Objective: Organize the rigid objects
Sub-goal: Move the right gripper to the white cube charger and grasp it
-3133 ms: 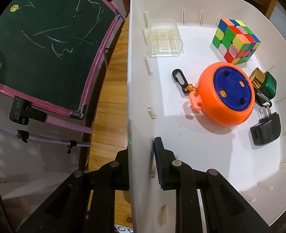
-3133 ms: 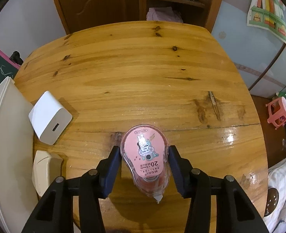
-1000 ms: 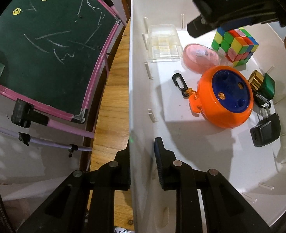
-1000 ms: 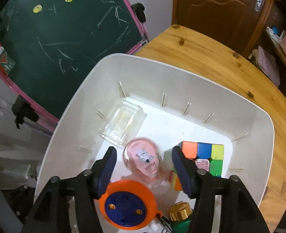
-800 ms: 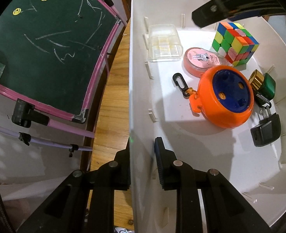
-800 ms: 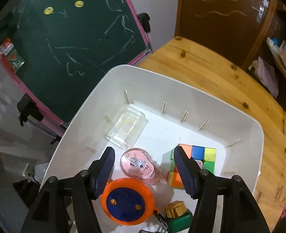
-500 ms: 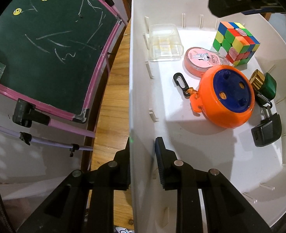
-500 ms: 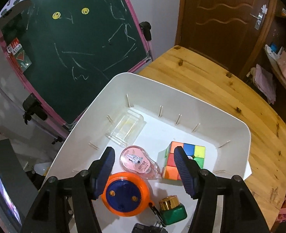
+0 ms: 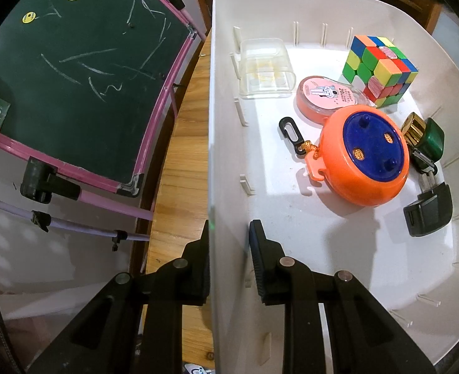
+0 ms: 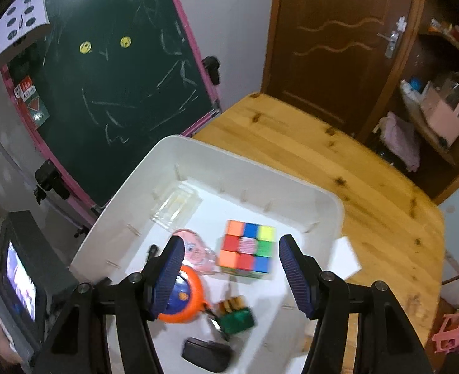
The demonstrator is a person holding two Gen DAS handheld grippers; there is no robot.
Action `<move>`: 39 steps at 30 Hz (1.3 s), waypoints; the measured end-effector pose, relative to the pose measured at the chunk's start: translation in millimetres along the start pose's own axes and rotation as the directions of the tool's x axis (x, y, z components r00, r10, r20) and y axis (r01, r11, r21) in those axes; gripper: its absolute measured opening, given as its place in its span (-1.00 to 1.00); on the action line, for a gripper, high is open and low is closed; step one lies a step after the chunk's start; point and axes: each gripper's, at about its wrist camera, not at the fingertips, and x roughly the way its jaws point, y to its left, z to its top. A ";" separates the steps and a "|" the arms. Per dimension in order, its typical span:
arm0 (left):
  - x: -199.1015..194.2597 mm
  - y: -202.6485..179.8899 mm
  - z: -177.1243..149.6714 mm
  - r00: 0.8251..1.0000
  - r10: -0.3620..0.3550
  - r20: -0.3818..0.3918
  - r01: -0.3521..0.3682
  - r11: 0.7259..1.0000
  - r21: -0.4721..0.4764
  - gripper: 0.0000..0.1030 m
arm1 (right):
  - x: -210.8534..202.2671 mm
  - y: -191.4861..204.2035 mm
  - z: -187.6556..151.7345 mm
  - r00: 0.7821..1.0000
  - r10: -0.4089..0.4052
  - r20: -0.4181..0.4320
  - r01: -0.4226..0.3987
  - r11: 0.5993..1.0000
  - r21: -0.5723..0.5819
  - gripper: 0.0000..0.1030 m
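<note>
My left gripper (image 9: 229,233) is shut on the near wall of the white bin (image 9: 212,124), one finger outside and one inside. In the bin lie a pink correction tape (image 9: 323,98), a colour cube (image 9: 380,70), an orange and blue reel (image 9: 365,159), a clear box (image 9: 265,68), a green and gold bottle (image 9: 425,137) and a black charger (image 9: 428,212). My right gripper (image 10: 231,249) is open and empty, high above the bin (image 10: 254,168), over the cube (image 10: 248,249) and the tape (image 10: 193,251).
A green chalkboard (image 9: 67,71) with a pink frame stands left of the bin. The wooden table (image 10: 338,168) spreads right of the bin, with a white adapter (image 10: 344,258) beside the bin's right wall. A brown door (image 10: 329,40) and shelves are behind.
My right gripper carried the pink correction tape from the table into the bin, let it go beside the cube, and has risen away open. The left gripper has kept its hold on the bin wall.
</note>
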 end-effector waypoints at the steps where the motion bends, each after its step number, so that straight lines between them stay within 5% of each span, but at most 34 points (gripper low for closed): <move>1: 0.1 0.4 0.1 1.000 0.000 0.000 0.000 1.000 -0.001 -0.49 | -6.9 -4.9 0.3 1.000 -0.015 0.011 0.015 1.000 -0.006 0.24; 11: 0.6 0.9 0.0 1.000 0.001 -0.001 -0.001 1.000 -0.003 -0.48 | -70.5 -71.8 6.5 0.968 -0.226 0.108 0.233 0.971 -0.051 0.24; 19: 1.2 1.0 -0.1 1.000 0.003 -0.001 -0.003 1.000 -0.002 -0.48 | -49.6 -117.6 5.8 0.962 -0.267 0.062 0.271 0.959 -0.086 0.29; 30: 4.4 1.5 -0.3 1.000 0.000 -0.021 0.000 1.000 -0.010 -0.47 | 35.8 -151.9 -27.5 0.992 -0.114 -0.054 0.106 0.986 -0.132 0.29; 39: 6.7 -0.1 1.0 0.999 0.008 -0.036 -0.008 1.000 -0.007 -0.46 | 86.2 -152.2 -44.3 0.992 0.032 -0.122 -0.048 0.990 -0.135 0.29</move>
